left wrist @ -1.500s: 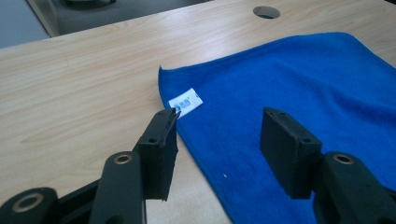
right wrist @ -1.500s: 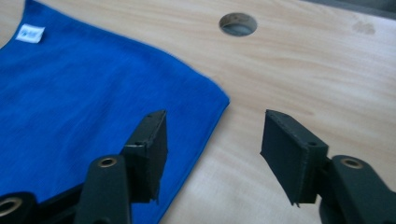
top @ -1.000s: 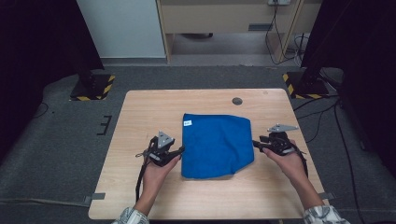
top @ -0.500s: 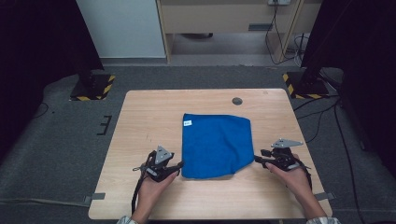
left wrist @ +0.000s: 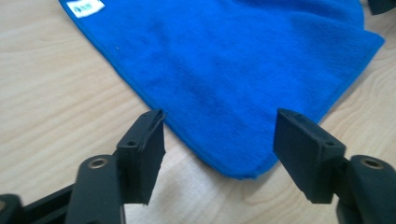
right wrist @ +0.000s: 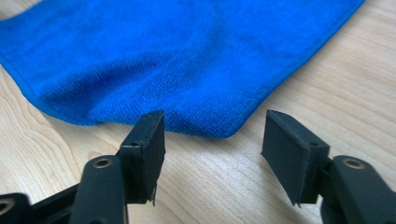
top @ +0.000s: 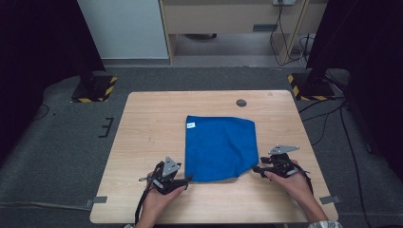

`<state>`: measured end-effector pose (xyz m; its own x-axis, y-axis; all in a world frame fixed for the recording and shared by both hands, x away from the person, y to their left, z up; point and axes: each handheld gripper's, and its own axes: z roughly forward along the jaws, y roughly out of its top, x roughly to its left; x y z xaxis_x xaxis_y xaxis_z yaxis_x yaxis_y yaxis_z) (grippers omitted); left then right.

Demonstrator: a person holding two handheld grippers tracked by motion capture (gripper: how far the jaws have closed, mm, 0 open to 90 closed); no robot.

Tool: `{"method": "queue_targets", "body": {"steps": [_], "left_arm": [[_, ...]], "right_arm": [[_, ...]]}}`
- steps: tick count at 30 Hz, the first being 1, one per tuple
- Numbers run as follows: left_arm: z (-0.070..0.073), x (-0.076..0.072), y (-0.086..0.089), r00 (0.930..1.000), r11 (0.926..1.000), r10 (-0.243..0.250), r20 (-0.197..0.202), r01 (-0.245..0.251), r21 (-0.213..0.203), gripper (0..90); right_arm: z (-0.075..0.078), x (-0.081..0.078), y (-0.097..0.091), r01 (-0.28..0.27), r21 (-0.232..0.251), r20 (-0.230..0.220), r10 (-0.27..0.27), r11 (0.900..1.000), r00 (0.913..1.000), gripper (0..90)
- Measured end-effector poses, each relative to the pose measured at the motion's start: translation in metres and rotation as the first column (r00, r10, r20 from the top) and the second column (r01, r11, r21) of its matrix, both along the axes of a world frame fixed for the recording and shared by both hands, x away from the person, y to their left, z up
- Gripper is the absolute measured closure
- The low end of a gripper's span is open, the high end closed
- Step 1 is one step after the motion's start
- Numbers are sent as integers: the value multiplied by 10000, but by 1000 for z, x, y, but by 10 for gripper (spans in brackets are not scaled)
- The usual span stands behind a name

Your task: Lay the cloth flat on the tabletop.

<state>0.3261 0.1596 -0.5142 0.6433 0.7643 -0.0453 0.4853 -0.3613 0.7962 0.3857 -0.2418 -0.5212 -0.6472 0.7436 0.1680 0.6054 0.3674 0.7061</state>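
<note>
Both grippers, left (top: 186, 179) and right (top: 256, 169), have just been opening, each lined up on a near corner of the blue cloth (top: 219, 147) to grasp it, nothing pinched yet.

The high view looks down over the table (top: 142, 142); both gripper views sit close, sharing the blue cloth (top: 218, 147).

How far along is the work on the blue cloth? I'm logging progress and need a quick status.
Done: the blue cloth lies spread flat on the table. In hand: the left gripper and right gripper sit at its two near corners; their jaws have just been opening, the left astride its corner, the right just short of its, neither gripping. Left: closing on the corners and moving the cloth.
</note>
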Motion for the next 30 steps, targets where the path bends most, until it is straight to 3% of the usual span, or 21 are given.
{"method": "queue_targets", "body": {"steps": [6, 15, 18, 19, 24, 30], "left_arm": [[-3, -2, -2, 10000, 9999, -63, -50, 63, 116, 241], [-8, -1, -7, 9995, 9991, -250, -196, 256, 327, 227], [-9, 0, -8, 9992, 9988, -317, -234, 326, 378, 266], [-10, 0, -8, 9990, 9986, -328, -289, 340, 410, 313], [-12, 1, -6, 9986, 9993, -172, -493, 188, 333, 435], [-13, 1, -8, 9973, 9976, -335, -654, 373, 584, 601]], "right_arm": [[-3, 1, 2, -43, -105, -183, 41, 9999, 9998, 369], [-3, 3, 5, -182, 2, 35, 182, 9998, 9998, 510], [-2, 3, 6, -195, 71, 82, 194, 9998, 9998, 584], [-2, 3, 6, -251, 101, 83, 250, 9996, 9997, 650], [-1, 4, 9, -414, 40, 229, 413, 9991, 9989, 747], [3, 4, 9, -511, 67, 352, 509, 9987, 9981, 853]]}}
